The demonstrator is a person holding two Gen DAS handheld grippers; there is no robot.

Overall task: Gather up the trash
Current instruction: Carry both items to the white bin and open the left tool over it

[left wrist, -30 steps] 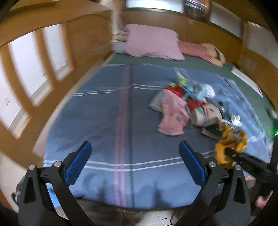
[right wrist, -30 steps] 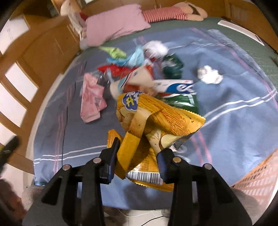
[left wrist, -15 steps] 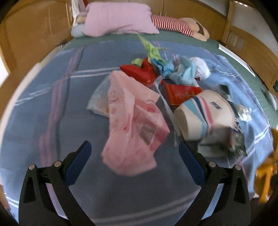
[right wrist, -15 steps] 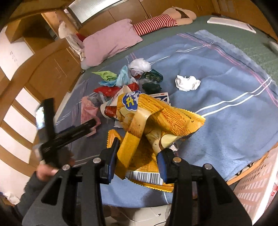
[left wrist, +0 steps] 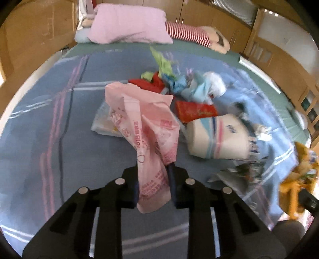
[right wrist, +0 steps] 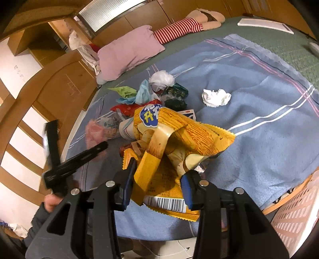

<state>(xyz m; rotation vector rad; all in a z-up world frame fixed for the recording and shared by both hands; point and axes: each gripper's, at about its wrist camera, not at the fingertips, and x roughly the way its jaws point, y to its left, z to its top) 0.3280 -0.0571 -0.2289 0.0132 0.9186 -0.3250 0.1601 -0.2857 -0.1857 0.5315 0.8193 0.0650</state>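
Pink plastic bag (left wrist: 147, 139): on the blue blanket (left wrist: 59, 159); thin, limp, slippery, best pinched at a gathered fold.
Left gripper (left wrist: 153, 187): jaws closing, the bag's near end between them.
Right gripper (right wrist: 157, 185): part-spread jaws clamp a crumpled yellow snack bag (right wrist: 175, 137); light, crackly, springy.

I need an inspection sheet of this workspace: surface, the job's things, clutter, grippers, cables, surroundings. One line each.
Surface: blue striped blanket on a bed.
Job's things: pink plastic bag, yellow snack bag, paper cup, crumpled tissue, mixed wrappers.
Clutter: pink pillow, striped plush toy.
Grippers: left hand-held gripper closing on the pink plastic bag; right hand-held gripper grips the yellow snack bag.
Cables: nothing seen.
Surroundings: wooden cabinets, white basket.
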